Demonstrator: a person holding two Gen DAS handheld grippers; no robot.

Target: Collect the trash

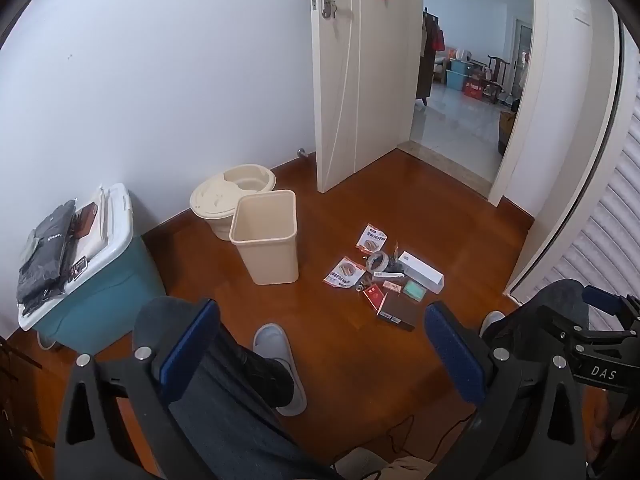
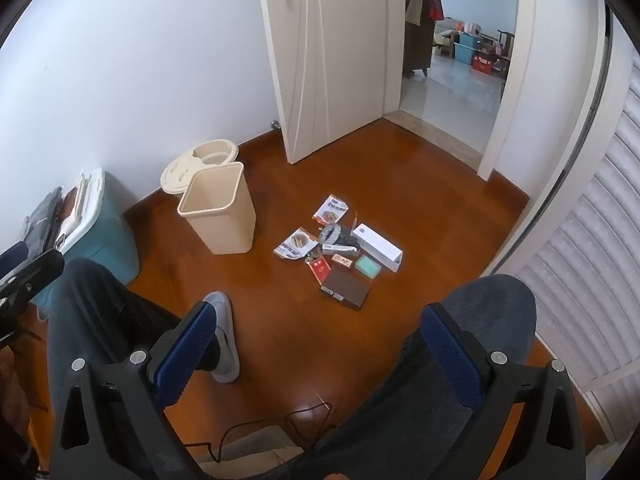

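A heap of trash lies on the wooden floor: two snack wrappers [image 1: 345,273] [image 2: 296,243], a tape roll [image 1: 378,261] [image 2: 334,234], a long white box [image 1: 422,272] [image 2: 378,251], a dark brown box [image 1: 400,312] [image 2: 346,288] and small cards. An empty beige waste bin [image 1: 266,236] [image 2: 220,210] stands upright left of the heap. My left gripper [image 1: 320,344] is open and empty, held well above the floor near the person's knees. My right gripper [image 2: 320,344] is open and empty too, equally far from the heap.
A round beige lidded bucket [image 1: 232,196] sits behind the bin by the wall. A teal storage box [image 1: 100,292] with dark items on its lid stands at the left. An open white door [image 1: 360,72] leads out. The person's legs and grey slippers [image 1: 280,364] are below me.
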